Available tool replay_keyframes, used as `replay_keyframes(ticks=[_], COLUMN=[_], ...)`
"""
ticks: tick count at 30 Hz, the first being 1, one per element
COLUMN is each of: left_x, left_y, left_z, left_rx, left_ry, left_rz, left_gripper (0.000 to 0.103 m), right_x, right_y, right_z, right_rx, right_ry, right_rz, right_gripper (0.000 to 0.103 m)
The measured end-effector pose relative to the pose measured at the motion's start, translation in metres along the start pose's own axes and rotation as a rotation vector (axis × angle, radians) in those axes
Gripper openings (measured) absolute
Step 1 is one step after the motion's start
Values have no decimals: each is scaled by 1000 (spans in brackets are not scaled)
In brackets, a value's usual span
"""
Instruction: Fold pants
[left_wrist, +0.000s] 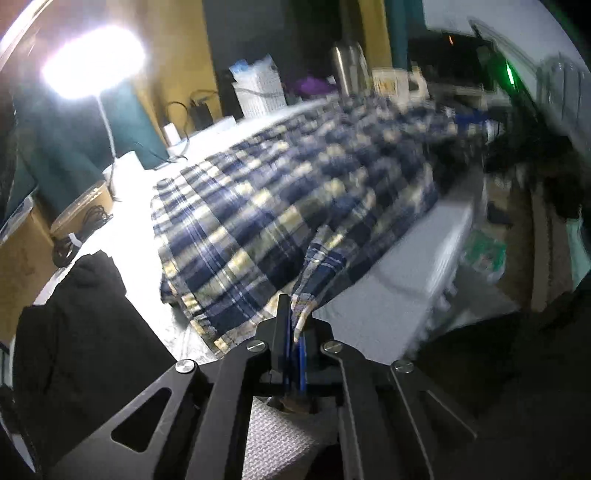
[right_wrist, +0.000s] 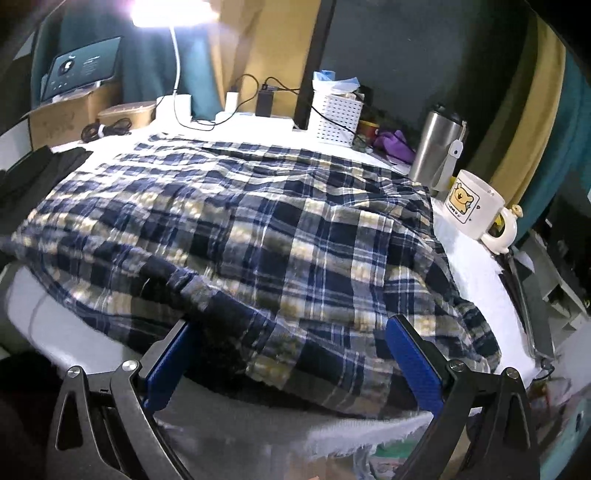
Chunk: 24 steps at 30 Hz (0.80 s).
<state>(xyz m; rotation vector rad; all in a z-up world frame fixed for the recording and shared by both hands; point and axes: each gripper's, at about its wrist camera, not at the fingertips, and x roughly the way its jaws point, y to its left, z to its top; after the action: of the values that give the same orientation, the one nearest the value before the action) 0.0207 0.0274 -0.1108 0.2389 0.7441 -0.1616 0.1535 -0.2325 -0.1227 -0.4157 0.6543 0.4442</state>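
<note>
Barely begun: pants (right_wrist: 258, 229) spread rumpled over tabletop (right_wrist: 476, 266). Left gripper (left_wrist: 295, 325) clenched on 1 hem corner; right gripper (right_wrist: 291, 354) released, straddling near edge. All folds left.

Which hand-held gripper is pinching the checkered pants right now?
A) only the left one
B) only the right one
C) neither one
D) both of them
A: the left hand-held gripper is shut on a bunched edge of the plaid pants, while the right hand-held gripper hovers wide open at the near edge with no cloth pinched between its blue pads.
</note>
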Motion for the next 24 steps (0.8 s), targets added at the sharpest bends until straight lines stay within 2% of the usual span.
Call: replay_keyframes(ticks=[6,11,14,17,21,24], left_x=[-28,-37,-44,-51,-58,-60], left_y=[21,26,24,25,26,29], left_z=[20,34,41,43,45,44], left_rx=[-133,-173,-165,-170,-171,-177], left_ry=[-96,-133,-152,-166,-177,-177], left_rz=[-31,-48,-55,-67,-71,-67], left_gripper=[2,2,2,2,2,2], right_x=[-23,-37,-32,-15,5,20], right_y=[20,53,77,88,75,46], right_z=[-8,1,8,13,14,9], right_rx=[-33,-89,-163,-205,-194,-128], right_ry=[-47,-124,-154,-148,-114,-65], right_rz=[38,109,100,72,37,8], right_gripper=[103,103,103,103,103,103])
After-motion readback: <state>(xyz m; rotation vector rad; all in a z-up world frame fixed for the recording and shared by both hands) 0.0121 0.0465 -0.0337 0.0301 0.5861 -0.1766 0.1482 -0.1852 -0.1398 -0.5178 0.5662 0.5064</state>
